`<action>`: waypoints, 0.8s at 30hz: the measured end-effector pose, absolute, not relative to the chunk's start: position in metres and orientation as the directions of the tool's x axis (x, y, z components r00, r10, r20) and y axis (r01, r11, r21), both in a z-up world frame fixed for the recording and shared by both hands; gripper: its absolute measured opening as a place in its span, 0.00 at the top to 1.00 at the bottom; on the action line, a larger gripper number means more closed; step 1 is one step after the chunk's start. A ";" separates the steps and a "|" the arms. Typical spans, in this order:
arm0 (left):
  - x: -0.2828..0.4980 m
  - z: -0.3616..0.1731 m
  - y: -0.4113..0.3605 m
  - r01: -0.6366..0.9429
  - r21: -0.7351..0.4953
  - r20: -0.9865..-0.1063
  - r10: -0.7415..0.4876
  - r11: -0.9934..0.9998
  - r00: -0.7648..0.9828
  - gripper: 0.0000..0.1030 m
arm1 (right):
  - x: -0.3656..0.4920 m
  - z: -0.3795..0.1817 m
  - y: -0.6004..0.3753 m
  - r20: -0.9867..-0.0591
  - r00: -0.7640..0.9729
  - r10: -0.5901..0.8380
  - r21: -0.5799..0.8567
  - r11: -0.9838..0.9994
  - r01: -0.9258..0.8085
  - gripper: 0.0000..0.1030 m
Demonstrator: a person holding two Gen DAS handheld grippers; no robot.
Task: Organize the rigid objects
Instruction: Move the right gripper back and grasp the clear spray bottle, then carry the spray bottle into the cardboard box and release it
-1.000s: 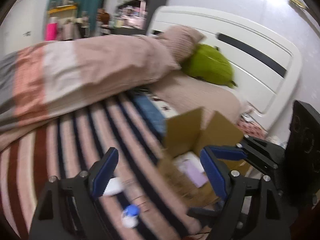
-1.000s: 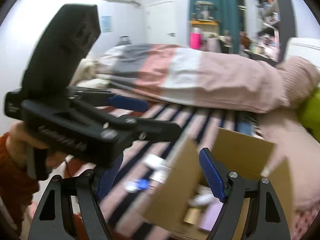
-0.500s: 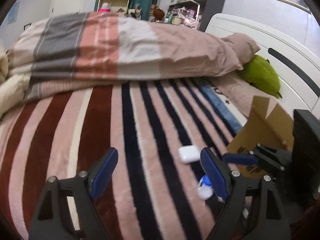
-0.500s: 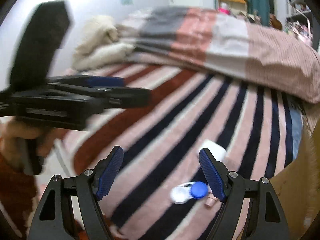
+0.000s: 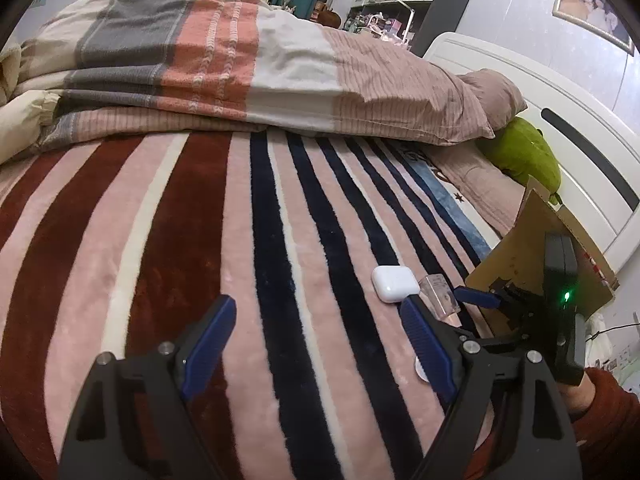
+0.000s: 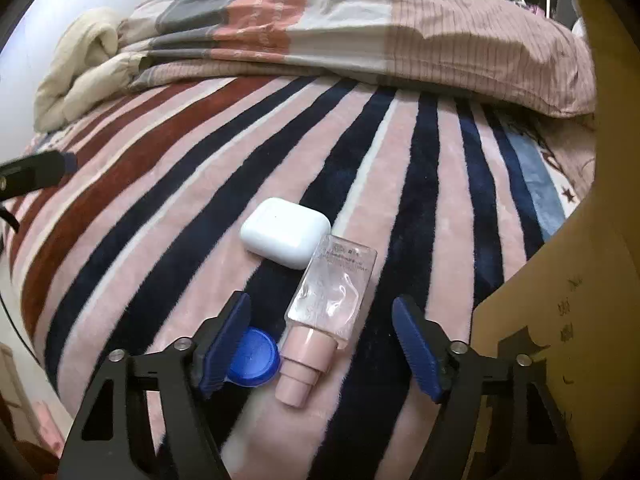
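Observation:
A white earbud case [image 6: 285, 232] lies on the striped blanket. A clear bottle with a pink cap [image 6: 326, 312] lies just in front of it, between the open fingers of my right gripper [image 6: 326, 340]. A blue-lidded round case [image 6: 253, 358] lies by the right gripper's left finger. In the left wrist view the earbud case [image 5: 395, 283] and the bottle [image 5: 440, 298] lie ahead to the right. My left gripper [image 5: 320, 344] is open and empty over the blanket. The right gripper shows there at the right [image 5: 476, 298].
A cardboard box [image 6: 592, 264] stands at the right, close to the right gripper; it shows in the left wrist view [image 5: 540, 240] too. A folded duvet [image 5: 248, 60] lies across the back. A green plush [image 5: 524, 156] and white headboard [image 5: 568, 120] are far right.
Both grippers swung left, away from the box, and came down toward the blanket. The right gripper now straddles the pink-capped bottle. Both stay open.

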State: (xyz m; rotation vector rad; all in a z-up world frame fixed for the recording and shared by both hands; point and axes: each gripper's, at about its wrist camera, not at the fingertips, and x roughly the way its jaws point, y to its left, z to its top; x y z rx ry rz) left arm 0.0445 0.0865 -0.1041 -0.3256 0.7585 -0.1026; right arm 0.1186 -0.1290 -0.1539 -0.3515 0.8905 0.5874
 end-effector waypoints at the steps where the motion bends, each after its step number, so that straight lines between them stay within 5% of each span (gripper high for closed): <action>1: 0.045 -0.104 0.087 -0.023 -0.329 -0.657 -0.211 0.944 0.724 0.20 | 0.117 -0.154 -0.130 -0.807 0.485 0.336 -0.042 0.788 -0.615 0.50; 3: 0.044 -0.104 0.087 -0.015 -0.331 -0.654 -0.218 0.943 0.724 0.20 | 0.115 -0.154 -0.133 -0.808 0.479 0.342 -0.031 0.789 -0.614 0.69; 11: 0.041 -0.102 0.089 0.025 -0.357 -0.623 -0.257 0.934 0.739 0.20 | 0.110 -0.148 -0.132 -0.797 0.435 0.418 0.041 0.757 -0.652 0.70; 17: 0.042 -0.100 0.087 0.037 -0.363 -0.617 -0.270 0.931 0.739 0.20 | 0.119 -0.158 -0.121 -0.856 0.406 0.320 0.004 0.790 -0.613 0.69; 24: 0.043 -0.092 0.081 0.083 -0.387 -0.603 -0.320 0.919 0.731 0.20 | 0.098 -0.131 -0.114 -0.776 0.492 0.396 -0.020 0.763 -0.646 0.72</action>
